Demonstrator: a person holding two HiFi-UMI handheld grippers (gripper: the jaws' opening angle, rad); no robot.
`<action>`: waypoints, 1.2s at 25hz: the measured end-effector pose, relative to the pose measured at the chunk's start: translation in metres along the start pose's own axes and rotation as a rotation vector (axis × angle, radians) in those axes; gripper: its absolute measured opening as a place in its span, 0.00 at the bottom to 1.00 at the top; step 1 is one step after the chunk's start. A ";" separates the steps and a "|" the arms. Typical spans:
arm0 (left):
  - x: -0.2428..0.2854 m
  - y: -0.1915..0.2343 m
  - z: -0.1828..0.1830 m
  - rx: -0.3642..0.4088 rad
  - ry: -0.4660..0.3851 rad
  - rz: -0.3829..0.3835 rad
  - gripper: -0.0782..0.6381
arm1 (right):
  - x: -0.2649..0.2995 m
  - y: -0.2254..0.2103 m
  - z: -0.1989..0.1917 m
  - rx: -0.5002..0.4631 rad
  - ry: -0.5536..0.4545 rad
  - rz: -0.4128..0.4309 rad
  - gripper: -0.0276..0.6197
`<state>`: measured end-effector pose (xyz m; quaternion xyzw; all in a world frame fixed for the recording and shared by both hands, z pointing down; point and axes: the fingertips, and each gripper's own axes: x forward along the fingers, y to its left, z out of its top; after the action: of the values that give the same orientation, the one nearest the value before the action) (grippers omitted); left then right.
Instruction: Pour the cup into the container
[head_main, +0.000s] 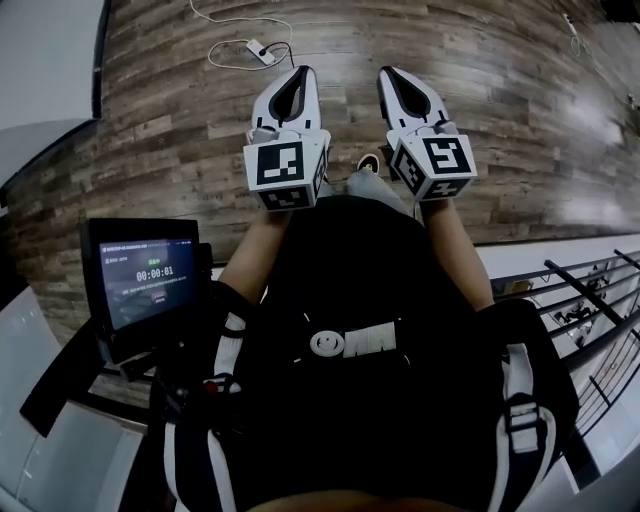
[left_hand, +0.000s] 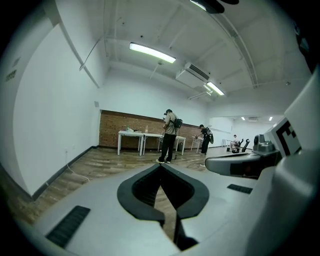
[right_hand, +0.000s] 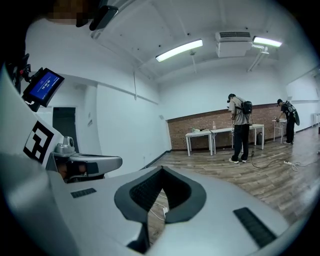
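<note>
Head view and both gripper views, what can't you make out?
- Screen small print: too small, head view.
- Things on the far tables: too small, left gripper view.
- Floor below the wearer: hidden by their torso, head view.
- Standing person's work: hidden by their back, right gripper view.
</note>
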<state>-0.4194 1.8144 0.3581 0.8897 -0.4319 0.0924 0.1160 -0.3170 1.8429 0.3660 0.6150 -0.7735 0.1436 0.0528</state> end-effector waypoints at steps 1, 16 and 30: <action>-0.002 0.010 0.001 0.011 -0.004 0.002 0.10 | 0.006 0.009 0.001 -0.001 0.003 0.000 0.03; 0.112 0.040 0.035 0.042 -0.001 -0.005 0.10 | 0.106 -0.066 0.039 -0.005 -0.017 -0.009 0.03; 0.229 0.043 0.077 0.063 0.019 0.036 0.10 | 0.183 -0.160 0.082 -0.019 -0.038 0.015 0.03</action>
<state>-0.3089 1.5953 0.3510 0.8840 -0.4437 0.1166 0.0904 -0.1980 1.6155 0.3608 0.6115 -0.7802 0.1250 0.0426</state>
